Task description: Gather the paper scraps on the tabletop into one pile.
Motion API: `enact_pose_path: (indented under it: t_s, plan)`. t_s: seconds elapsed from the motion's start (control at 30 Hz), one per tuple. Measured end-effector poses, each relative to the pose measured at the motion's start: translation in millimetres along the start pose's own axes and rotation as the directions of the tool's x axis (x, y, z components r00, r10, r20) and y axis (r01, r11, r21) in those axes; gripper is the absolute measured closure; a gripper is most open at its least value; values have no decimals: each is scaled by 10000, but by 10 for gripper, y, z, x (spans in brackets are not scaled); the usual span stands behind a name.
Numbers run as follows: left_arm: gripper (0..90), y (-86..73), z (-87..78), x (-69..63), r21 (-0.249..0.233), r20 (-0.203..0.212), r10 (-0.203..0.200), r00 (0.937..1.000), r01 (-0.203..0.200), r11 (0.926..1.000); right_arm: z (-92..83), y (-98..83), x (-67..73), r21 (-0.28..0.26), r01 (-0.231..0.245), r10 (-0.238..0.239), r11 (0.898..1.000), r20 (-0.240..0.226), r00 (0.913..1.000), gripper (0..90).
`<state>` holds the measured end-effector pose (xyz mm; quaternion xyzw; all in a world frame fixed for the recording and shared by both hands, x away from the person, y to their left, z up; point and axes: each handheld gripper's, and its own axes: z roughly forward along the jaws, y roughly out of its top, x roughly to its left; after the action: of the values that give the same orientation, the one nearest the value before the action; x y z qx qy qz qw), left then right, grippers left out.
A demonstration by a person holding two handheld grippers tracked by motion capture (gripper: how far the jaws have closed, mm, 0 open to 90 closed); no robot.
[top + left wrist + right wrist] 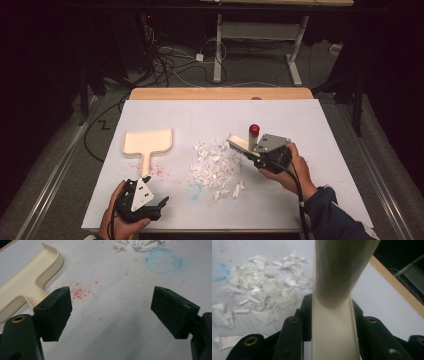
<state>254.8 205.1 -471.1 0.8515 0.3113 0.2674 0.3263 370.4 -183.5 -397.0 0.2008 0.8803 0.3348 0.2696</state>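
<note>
A cream dustpan (pixel 148 141) lies flat at the table's left, handle toward me; its handle and rim also appear in the left gripper view (pixel 27 285). Torn white paper scraps (pixel 217 167) (pixel 262 290) are heaped mid-table. My right gripper (pixel 262 160) (pixel 332 312) is shut on a cream hand brush (pixel 240 145) (pixel 334 332), held just right of the heap; a red-tipped stub (pixel 254 131) rises from it. My left gripper (pixel 160 205) (pixel 111 312) is open near the front edge, below the dustpan's handle, nothing between its jaws.
A blue chalk ring (pixel 195 189) (pixel 163 261) and red specks (pixel 159 171) (pixel 80 292) mark the white tabletop (pixel 300 125). A wooden strip (pixel 220 93) runs along the far edge. Cables and a desk frame (pixel 255 35) lie on the floor beyond.
</note>
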Motion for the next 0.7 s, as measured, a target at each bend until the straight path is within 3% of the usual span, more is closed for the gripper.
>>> enact_pose_path:
  t_s: [0.27, 0.4, 0.6, 0.7]
  plan:
    - [163, 5, 9, 7, -12, 13, 27, 10000, -27, 10000, 124, -45, -326, 143, -661, 645, 9977, 901, 9938, 676]
    - [163, 12, 22, 7, -2, 31, 49, 10000, -49, 10000, 332, -37, -496, 410, -807, 733, 9959, 1580, 9847, 676]
    - [163, 10, 37, 16, 35, 77, 57, 10000, -57, 10000, 700, 15, -724, 696, -1377, 1202, 9880, 2121, 9698, 676]
    - [163, 7, 35, 23, 17, 112, 43, 9999, -43, 10000, 906, 51, -746, 1104, -1206, 943, 9865, 2187, 9712, 677]
